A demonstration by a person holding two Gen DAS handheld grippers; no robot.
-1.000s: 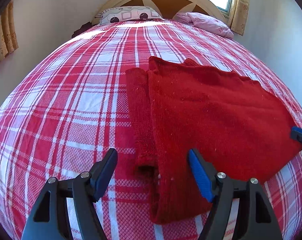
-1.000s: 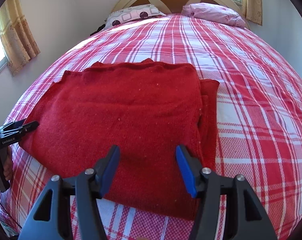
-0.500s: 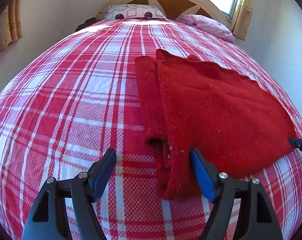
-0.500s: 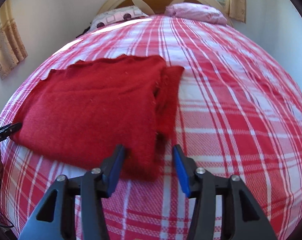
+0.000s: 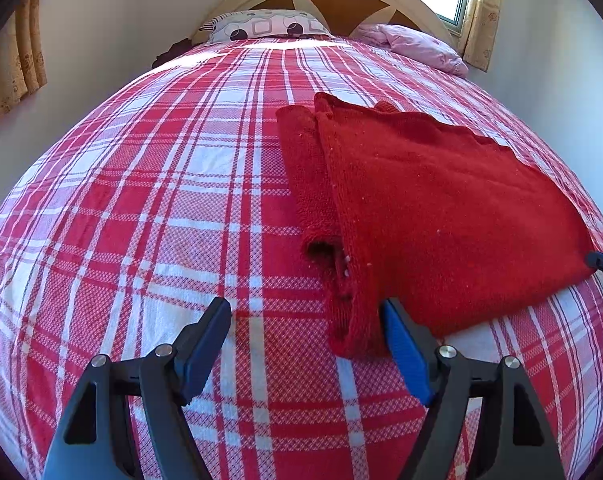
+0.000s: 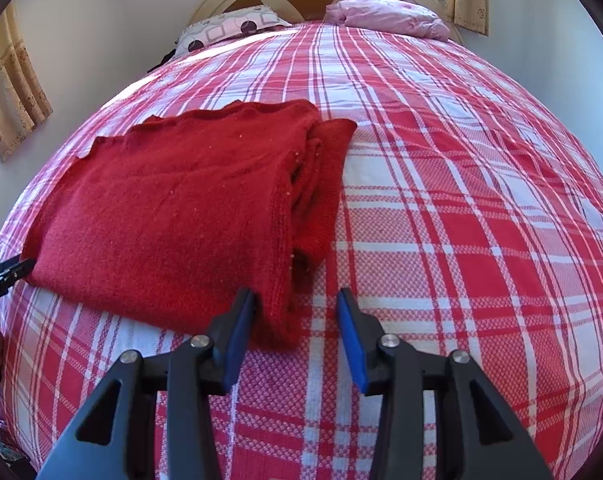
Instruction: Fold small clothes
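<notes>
**Red sweater folded on the bed, both grippers at its near corners**

I see the bed (image 5: pixel 141 208) with its red checked cover. The folded red sweater (image 5: pixel 441 208) lies flat near the foot edge. My left gripper (image 5: pixel 305 344) stands wide open, the sweater's near left corner between its fingers, not pinched. My right gripper (image 6: pixel 297 320) is half open around the near right corner, holding nothing.

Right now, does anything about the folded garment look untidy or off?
Slightly: the red knitted sweater lies folded on the red plaid bedspread, but a sleeve sticks out past its right edge instead of being tucked under.
</notes>
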